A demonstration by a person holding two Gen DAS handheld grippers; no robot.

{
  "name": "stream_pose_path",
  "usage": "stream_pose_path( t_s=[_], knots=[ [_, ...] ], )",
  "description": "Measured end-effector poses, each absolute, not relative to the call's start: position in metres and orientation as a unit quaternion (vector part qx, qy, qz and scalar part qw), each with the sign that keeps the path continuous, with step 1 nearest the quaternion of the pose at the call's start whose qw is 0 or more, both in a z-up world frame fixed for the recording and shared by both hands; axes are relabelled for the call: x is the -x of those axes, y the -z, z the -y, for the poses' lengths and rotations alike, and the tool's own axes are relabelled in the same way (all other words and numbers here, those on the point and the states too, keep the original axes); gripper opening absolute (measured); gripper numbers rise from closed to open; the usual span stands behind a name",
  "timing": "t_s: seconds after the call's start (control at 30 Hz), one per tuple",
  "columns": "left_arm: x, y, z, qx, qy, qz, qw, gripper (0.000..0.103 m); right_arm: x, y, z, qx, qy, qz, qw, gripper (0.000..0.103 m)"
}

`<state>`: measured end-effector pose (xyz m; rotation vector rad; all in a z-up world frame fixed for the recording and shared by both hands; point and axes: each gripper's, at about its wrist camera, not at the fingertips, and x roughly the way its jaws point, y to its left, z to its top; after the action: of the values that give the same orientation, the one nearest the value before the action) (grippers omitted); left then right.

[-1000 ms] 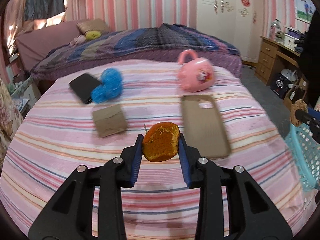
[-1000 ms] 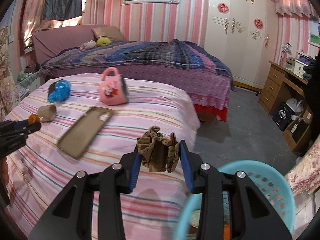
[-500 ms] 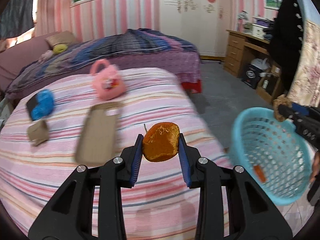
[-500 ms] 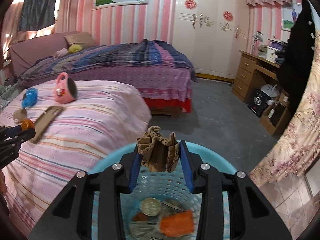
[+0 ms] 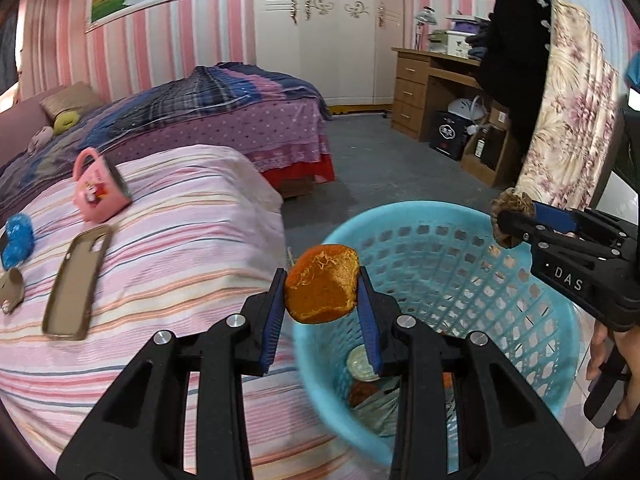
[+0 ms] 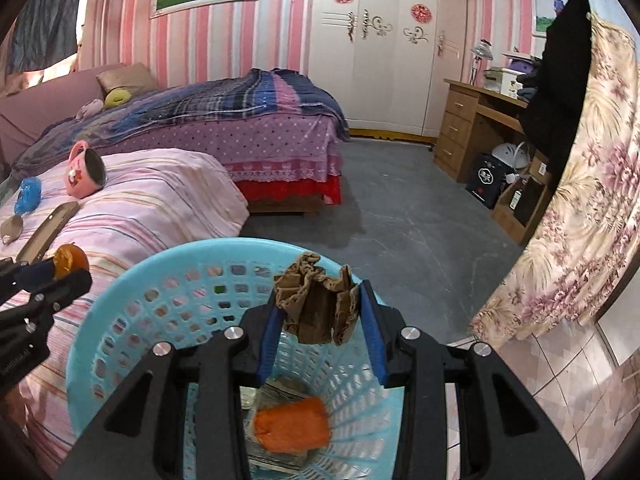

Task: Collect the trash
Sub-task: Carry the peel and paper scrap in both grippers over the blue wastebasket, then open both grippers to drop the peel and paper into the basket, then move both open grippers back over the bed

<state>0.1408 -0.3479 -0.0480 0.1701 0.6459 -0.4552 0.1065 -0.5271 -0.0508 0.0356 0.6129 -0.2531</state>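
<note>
My left gripper (image 5: pixel 322 296) is shut on a piece of orange peel (image 5: pixel 322 288) and holds it over the near rim of a light blue plastic basket (image 5: pixel 532 336). My right gripper (image 6: pixel 318 312) is shut on a crumpled brown paper wad (image 6: pixel 318 304) above the same basket (image 6: pixel 132 304), which holds an orange scrap (image 6: pixel 292 426) and other trash. The right gripper also shows in the left wrist view (image 5: pixel 516 220), over the basket's far rim. The left gripper shows at the left of the right wrist view (image 6: pixel 66 266).
The pink striped bed (image 5: pixel 168 240) carries a pink mug (image 5: pixel 100 188), a brown phone case (image 5: pixel 76 280), a blue wad (image 5: pixel 16 236) and a brown paper piece (image 5: pixel 10 288). A second bed (image 6: pixel 256 120), a desk (image 6: pixel 476 128) and a floral curtain (image 6: pixel 580 220) stand around grey floor.
Both grippers have swung right from the bed to the basket, each keeping its load. The basket now lies under both of them.
</note>
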Motion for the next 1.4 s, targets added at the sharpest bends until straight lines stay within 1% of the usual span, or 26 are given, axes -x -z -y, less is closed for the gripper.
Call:
stream_pose_path(
  t_s=[0.07,0.13,0.17,0.2,0.37,0.43,0.5,0.57,0.6,0.67,0.7,0.73,0.87,0.9,0.93,1.0,1.13,1.2,1.4],
  knots=[
    [-0.143,0.048,0.356,-0.088,0.228,-0.317,0.916,0.035,-0.105,0.052,0.53,-0.016,0.126,-0.301,0.945,0.037],
    [-0.142,0.047,0.359,-0.092,0.229,-0.316,0.916,0.052,-0.104,0.053,0.531,-0.015,0.127,-0.301,0.945,0.037],
    [-0.142,0.047,0.36,-0.092,0.228,-0.314,0.917,0.067,-0.105,0.052,0.531,-0.014,0.127,-0.301,0.945,0.037],
    [-0.141,0.045,0.359,-0.091,0.226,-0.309,0.919,0.072,-0.104,0.052,0.532,-0.014,0.127,-0.301,0.945,0.037],
    [-0.143,0.04,0.345,-0.097,0.211,-0.295,0.927,0.084,-0.104,0.052,0.531,-0.013,0.127,-0.3,0.946,0.037],
    [-0.145,0.038,0.337,-0.094,0.202,-0.291,0.93,0.086,-0.105,0.053,0.531,-0.011,0.126,-0.3,0.946,0.037],
    [-0.147,0.036,0.326,-0.089,0.19,-0.288,0.935,0.092,-0.106,0.052,0.529,-0.01,0.126,-0.3,0.945,0.037],
    [-0.15,0.034,0.315,-0.08,0.178,-0.286,0.938,0.095,-0.107,0.052,0.526,-0.009,0.125,-0.301,0.946,0.037],
    [-0.152,0.034,0.309,-0.076,0.173,-0.287,0.939,0.095,-0.106,0.05,0.524,-0.009,0.124,-0.299,0.946,0.04],
    [-0.155,0.032,0.299,-0.075,0.161,-0.286,0.941,0.095,-0.105,0.048,0.521,-0.009,0.124,-0.295,0.947,0.04],
    [-0.155,0.031,0.295,-0.076,0.157,-0.284,0.943,0.095,-0.105,0.046,0.521,-0.01,0.126,-0.292,0.948,0.045],
    [-0.156,0.03,0.291,-0.076,0.151,-0.282,0.944,0.096,-0.105,0.046,0.52,-0.01,0.129,-0.291,0.948,0.047],
    [-0.157,0.024,0.276,-0.073,0.139,-0.276,0.948,0.097,-0.109,0.043,0.515,-0.013,0.141,-0.287,0.947,0.071],
    [-0.157,0.023,0.272,-0.072,0.136,-0.275,0.949,0.097,-0.11,0.043,0.513,-0.013,0.143,-0.287,0.947,0.076],
    [-0.157,0.021,0.268,-0.071,0.134,-0.274,0.95,0.097,-0.114,0.041,0.509,-0.014,0.148,-0.287,0.946,0.078],
    [-0.157,0.018,0.259,-0.07,0.129,-0.272,0.951,0.097,-0.118,0.037,0.504,-0.016,0.15,-0.287,0.946,0.088],
    [-0.16,0.014,0.24,-0.064,0.114,-0.273,0.953,0.097,-0.127,0.032,0.49,-0.019,0.145,-0.285,0.947,0.092],
    [-0.163,0.012,0.227,-0.059,0.106,-0.276,0.954,0.097,-0.129,0.031,0.486,-0.016,0.144,-0.284,0.948,0.096],
    [-0.176,0.007,0.178,-0.047,0.068,-0.281,0.956,0.097,-0.146,0.027,0.449,0.007,0.118,-0.286,0.951,0.097]
  ],
)
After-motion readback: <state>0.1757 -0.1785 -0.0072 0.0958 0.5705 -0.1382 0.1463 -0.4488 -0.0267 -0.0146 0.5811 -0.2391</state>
